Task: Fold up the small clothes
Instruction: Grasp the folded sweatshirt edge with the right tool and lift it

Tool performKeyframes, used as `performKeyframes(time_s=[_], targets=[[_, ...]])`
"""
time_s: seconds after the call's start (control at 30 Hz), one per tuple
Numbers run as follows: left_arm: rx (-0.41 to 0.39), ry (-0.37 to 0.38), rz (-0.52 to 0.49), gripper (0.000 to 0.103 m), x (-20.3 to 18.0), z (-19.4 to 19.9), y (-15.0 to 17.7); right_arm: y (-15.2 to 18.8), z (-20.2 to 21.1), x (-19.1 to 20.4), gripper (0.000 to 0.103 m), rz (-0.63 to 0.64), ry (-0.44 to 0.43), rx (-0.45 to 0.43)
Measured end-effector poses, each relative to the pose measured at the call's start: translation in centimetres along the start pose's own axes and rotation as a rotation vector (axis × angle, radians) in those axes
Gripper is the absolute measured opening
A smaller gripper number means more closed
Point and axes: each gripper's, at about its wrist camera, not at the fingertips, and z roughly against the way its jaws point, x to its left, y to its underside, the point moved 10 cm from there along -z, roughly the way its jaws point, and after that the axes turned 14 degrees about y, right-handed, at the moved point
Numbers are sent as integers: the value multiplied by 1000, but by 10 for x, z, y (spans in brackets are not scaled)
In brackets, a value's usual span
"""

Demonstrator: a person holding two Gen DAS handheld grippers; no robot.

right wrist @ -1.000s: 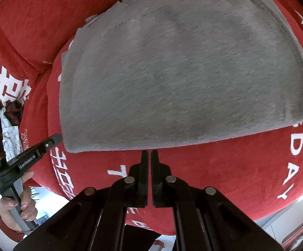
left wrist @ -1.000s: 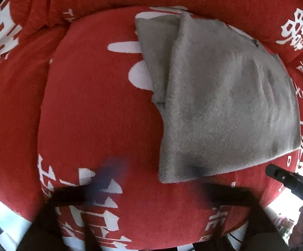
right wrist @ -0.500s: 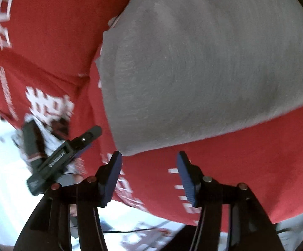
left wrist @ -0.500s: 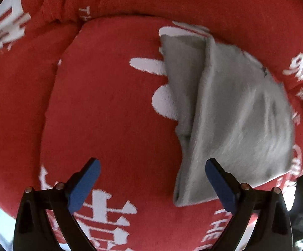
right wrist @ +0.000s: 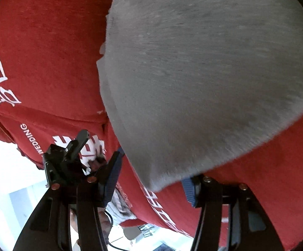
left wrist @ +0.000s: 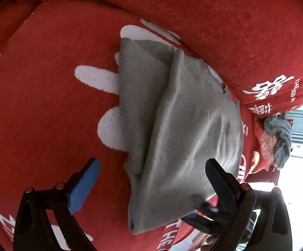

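I see my left tool [left wrist: 151,179] released, its fingers either side of the grey cloth [left wrist: 180,138] on the red cushion [left wrist: 46,104]. My right tool [right wrist: 153,175] is closing around the cloth's lower corner, not yet clenched.

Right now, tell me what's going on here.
A person with a gripper in each hand is folding a grey cloth on a red printed cushion. The left gripper stands open over the cloth's near corner. The right gripper is closing around the near edge, not yet pinching it.
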Motion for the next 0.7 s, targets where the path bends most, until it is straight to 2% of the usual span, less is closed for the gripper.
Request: performKeyframes(time_s=[0.03, 0.07, 0.13, 0.2, 0.37, 0.5, 0.57, 0.6, 0.63, 0.67, 0.7], targets=[[-2, 3, 12, 101, 1, -1, -1, 0, -4, -1, 37, -25, 1, 20], [-4, 1, 24, 101, 3, 0, -2, 0, -5, -2, 8, -54, -4, 39], [-2, -1, 40, 101, 7, 3, -4, -4, 0, 6, 8, -121, -103, 54], [7, 32, 50, 101, 5, 0, -4, -5, 17, 22, 8, -107, -185, 50], [60, 181, 59, 101, -19, -24, -12, -4, 46, 55, 8, 7, -234, 50], [72, 215, 21, 101, -46, -56, -28, -4, 48, 58, 8, 39, -218, 58], [76, 176, -32, 101, -59, -68, -33, 1, 42, 52, 8, 62, -172, 72], [79, 131, -60, 100, -62, -73, -35, 4, 37, 49, 8, 70, -154, 80], [85, 48, -100, 97, -62, -80, -36, 8, 35, 41, 8, 89, -111, 96], [89, -1, -123, 86, -61, -83, -37, 13, 32, 35, 8, 115, -55, 115], [104, -84, -158, 77, -58, -89, -36, 16, 30, 30, 11, 138, -9, 128]])
